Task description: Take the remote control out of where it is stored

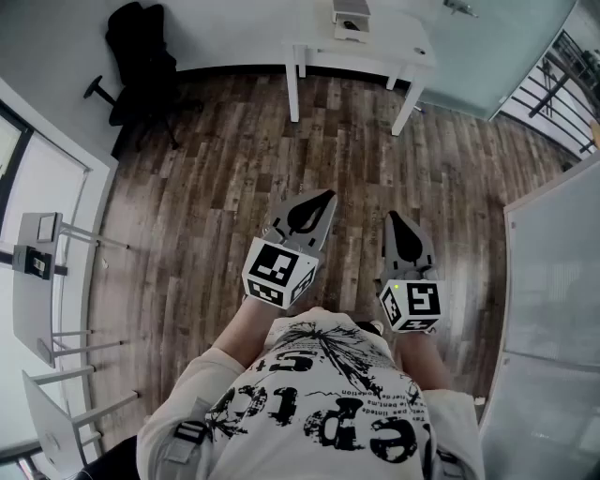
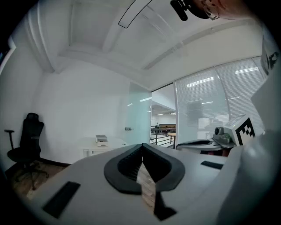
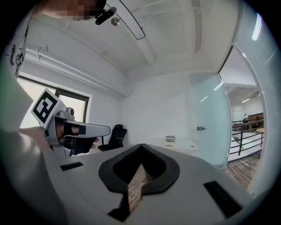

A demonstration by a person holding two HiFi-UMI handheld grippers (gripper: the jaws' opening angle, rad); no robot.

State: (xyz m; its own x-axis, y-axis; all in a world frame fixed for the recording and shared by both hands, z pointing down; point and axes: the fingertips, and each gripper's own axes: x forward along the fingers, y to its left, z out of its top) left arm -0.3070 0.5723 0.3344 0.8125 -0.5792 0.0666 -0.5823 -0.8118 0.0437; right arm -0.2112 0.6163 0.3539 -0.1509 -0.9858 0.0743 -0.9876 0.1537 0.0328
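Note:
No remote control shows in any view. I hold both grippers in front of my chest, above the wooden floor [image 1: 216, 187], pointing toward the far white table [image 1: 361, 52]. My left gripper [image 1: 322, 199] is shut, its jaws meeting at the tip with nothing between them; the left gripper view shows the same closed tip [image 2: 142, 145]. My right gripper [image 1: 392, 217] is also shut and empty, tips together [image 3: 141, 145]. A small white box-like thing [image 1: 351, 19] stands on the table.
A black office chair [image 1: 141, 61] stands at the back left. White desks or frames [image 1: 37, 281] line the left side. A white surface [image 1: 553, 309] fills the right. A glass wall and railing [image 1: 562, 75] lie at the back right.

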